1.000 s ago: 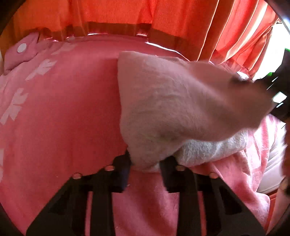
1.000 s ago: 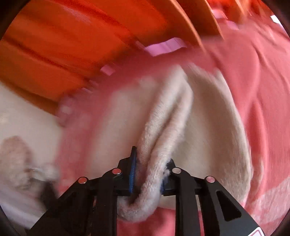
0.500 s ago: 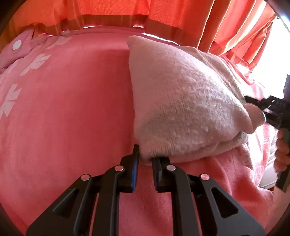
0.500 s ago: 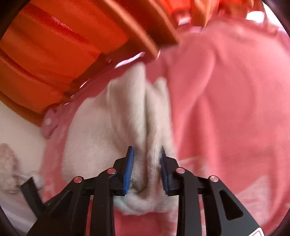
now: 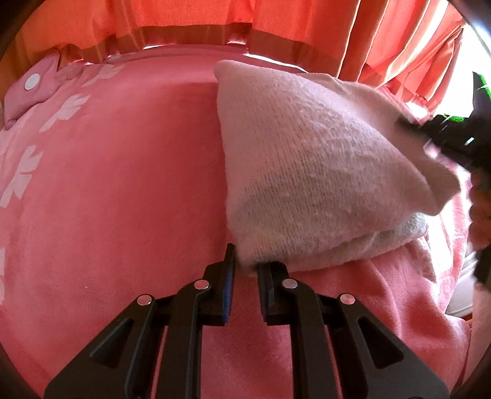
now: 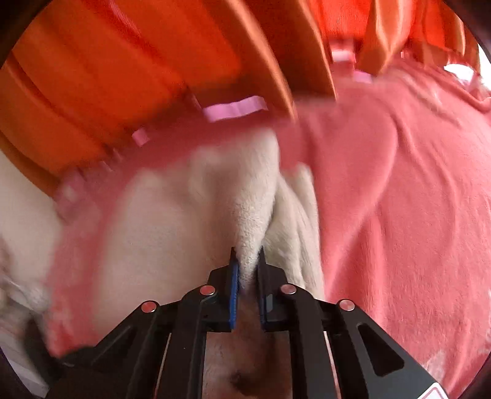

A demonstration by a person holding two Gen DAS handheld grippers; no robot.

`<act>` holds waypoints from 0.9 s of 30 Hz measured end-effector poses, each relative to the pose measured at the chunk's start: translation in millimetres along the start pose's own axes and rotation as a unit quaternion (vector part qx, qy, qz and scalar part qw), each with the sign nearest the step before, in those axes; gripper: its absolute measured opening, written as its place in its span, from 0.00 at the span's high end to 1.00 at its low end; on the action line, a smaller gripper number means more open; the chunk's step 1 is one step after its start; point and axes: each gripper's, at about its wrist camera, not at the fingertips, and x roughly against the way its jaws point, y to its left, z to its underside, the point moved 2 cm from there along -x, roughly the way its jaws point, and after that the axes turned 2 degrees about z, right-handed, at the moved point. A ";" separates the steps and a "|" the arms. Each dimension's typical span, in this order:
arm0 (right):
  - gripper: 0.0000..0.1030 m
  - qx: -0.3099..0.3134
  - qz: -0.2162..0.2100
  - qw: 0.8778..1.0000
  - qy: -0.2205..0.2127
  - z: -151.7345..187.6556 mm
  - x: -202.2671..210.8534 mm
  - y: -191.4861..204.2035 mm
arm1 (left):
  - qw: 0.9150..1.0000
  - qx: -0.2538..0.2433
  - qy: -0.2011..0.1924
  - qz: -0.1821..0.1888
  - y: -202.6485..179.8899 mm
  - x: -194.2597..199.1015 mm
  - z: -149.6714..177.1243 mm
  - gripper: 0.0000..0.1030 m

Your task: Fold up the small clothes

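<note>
A small cream-pink knitted garment [image 5: 307,172] lies folded over itself on a pink blanket [image 5: 122,184]. My left gripper [image 5: 245,261] is shut on its near corner, with a thin bit of knit between the pads. In the left wrist view my right gripper [image 5: 429,144] shows as a dark, blurred shape at the garment's far right corner. In the right wrist view the right gripper [image 6: 247,257] has its jaws closing on a raised ridge of the garment [image 6: 184,221], and the pads press on the fabric. This view is blurred by motion.
Orange curtains [image 5: 184,18] hang along the far edge of the blanket and fill the upper left of the right wrist view [image 6: 122,76]. A pink cushion with a white button [image 5: 30,89] lies at the far left. A hand [image 5: 478,214] holds the right tool at the right edge.
My right gripper let its thick bundle of fabric go, shifted, and closed on a thinner ridge. My left gripper narrowed onto the near corner. The garment's upper layer settled lower.
</note>
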 end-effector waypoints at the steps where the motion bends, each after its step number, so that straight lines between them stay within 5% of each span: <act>1: 0.93 -0.004 -0.005 1.000 -0.013 -3.3 7.0 -2.5 | 1.000 -0.001 0.002 0.000 0.6 -0.7 -0.1 0.87; 3: 0.93 -0.017 0.009 1.000 0.006 -3.1 -8.2 -20.1 | 1.000 -0.001 0.003 -0.002 -0.9 -1.9 -0.3 0.87; 5: 0.93 -0.013 0.064 0.994 0.084 16.4 -56.9 -42.0 | 1.000 -0.004 0.004 -0.005 -3.8 -2.5 -0.2 0.87; 13: 0.82 0.007 0.049 0.998 0.040 26.9 6.4 -22.6 | 1.000 -0.006 0.011 -0.014 -4.0 -5.7 3.0 0.87; 16: 0.63 -0.007 0.034 0.998 0.047 46.7 25.8 -27.5 | 1.000 -0.006 0.012 -0.014 -4.6 -5.9 3.0 0.86; 27: 0.50 -0.031 0.018 0.996 0.079 75.5 5.8 -24.7 | 1.000 0.002 0.017 -0.023 -6.6 -6.4 3.0 0.85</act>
